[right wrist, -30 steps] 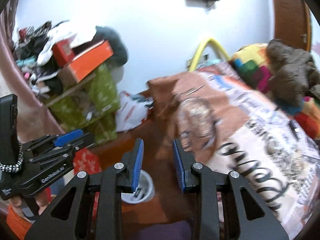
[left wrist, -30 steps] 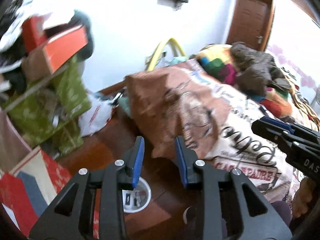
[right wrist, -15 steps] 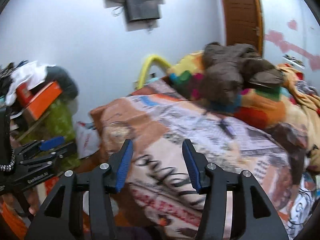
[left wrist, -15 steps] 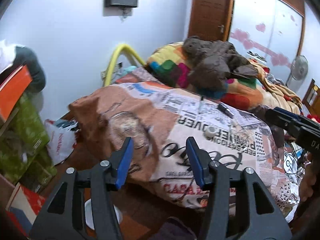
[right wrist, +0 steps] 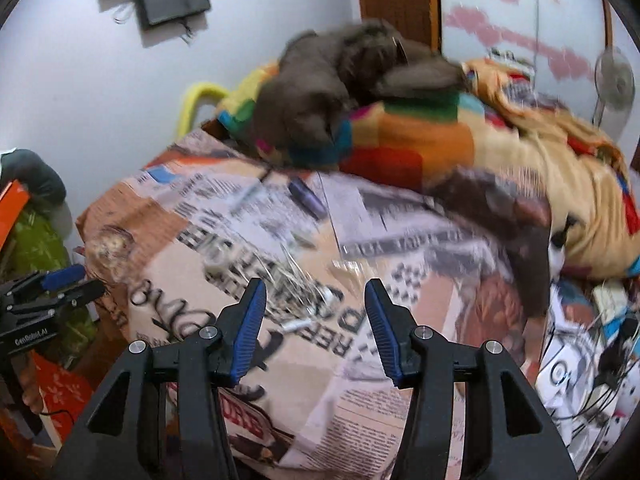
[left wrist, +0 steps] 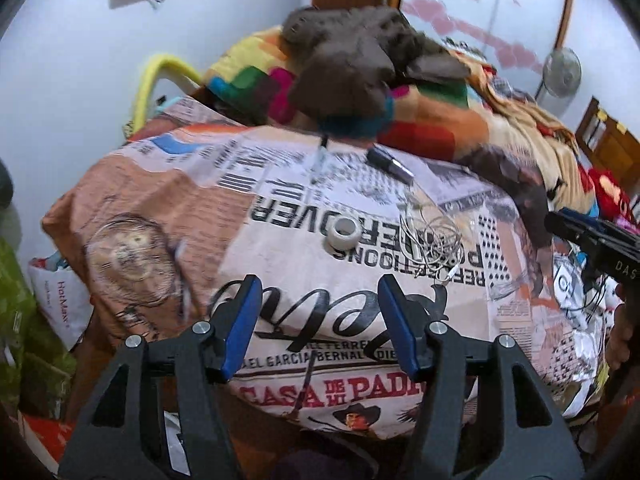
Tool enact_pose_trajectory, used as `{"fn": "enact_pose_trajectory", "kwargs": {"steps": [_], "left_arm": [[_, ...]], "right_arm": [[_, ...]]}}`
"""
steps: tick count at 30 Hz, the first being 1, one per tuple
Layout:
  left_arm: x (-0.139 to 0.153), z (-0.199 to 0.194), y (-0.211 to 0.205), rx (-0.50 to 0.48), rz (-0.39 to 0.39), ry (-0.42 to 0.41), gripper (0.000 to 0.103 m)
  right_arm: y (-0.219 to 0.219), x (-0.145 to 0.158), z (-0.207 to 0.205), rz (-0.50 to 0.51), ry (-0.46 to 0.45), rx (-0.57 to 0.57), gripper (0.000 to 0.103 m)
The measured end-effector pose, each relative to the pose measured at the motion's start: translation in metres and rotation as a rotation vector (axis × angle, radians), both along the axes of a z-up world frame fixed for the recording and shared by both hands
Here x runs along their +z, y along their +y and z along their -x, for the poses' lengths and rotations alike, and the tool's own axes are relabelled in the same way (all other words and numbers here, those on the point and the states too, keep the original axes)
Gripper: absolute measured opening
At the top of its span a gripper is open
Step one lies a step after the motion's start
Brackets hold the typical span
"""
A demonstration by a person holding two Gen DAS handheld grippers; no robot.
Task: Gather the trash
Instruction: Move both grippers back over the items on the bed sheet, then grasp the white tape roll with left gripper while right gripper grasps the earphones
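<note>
A bed with a newspaper-print cover [left wrist: 280, 264] holds small loose items: a white tape roll [left wrist: 342, 235], a tangle of thin white wire [left wrist: 434, 240], a pen [left wrist: 319, 160] and a dark cylinder [left wrist: 390, 165]. My left gripper [left wrist: 320, 320] is open and empty, just short of the tape roll. My right gripper [right wrist: 314, 320] is open and empty above the wire tangle [right wrist: 304, 280], which is blurred there. The cylinder also shows in the right wrist view [right wrist: 308, 196].
A multicoloured blanket [left wrist: 420, 112] with a brown garment [left wrist: 352, 60] on top lies at the far end of the bed. A white plastic bag [left wrist: 60, 304] and green bags [right wrist: 36, 244] sit on the floor at left. Cables and boxes [right wrist: 592, 360] lie at right.
Both grippers swung from the floor and the white bin up and right onto the bed top. Both sets of jaws opened wider. The tape roll and wire came into view.
</note>
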State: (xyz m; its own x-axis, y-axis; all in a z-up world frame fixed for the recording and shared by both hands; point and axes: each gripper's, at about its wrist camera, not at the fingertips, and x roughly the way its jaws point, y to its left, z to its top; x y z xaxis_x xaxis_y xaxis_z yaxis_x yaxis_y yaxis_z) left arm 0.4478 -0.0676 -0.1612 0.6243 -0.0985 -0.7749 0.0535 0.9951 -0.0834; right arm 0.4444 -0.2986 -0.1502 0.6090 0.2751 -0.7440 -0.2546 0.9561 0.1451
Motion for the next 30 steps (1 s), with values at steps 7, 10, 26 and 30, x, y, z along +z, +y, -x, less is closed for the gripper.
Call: {"fn": "enact_pose_trajectory", "kwargs": {"steps": [7, 10, 26, 30], "left_arm": [[-0.035, -0.036, -0.015, -0.043, -0.005, 0.068, 0.059], [-0.052, -0.051, -0.019, -0.052, -0.009, 0.091, 0.059], [-0.098, -0.115, -0.036, -0.084, -0.013, 0.117, 0.059], [-0.1, -0.122, -0.039, -0.07, -0.033, 0.068, 0.059]], "right_arm": [[-0.002, -0.046, -0.016, -0.012, 0.109, 0.004, 0.05], [0.002, -0.06, -0.026, -0.035, 0.137, 0.014, 0.05], [0.037, -0.099, -0.062, 0.006, 0.121, -0.004, 0.05], [0.036, -0.101, -0.056, 0.011, 0.072, -0.037, 0.042]]}}
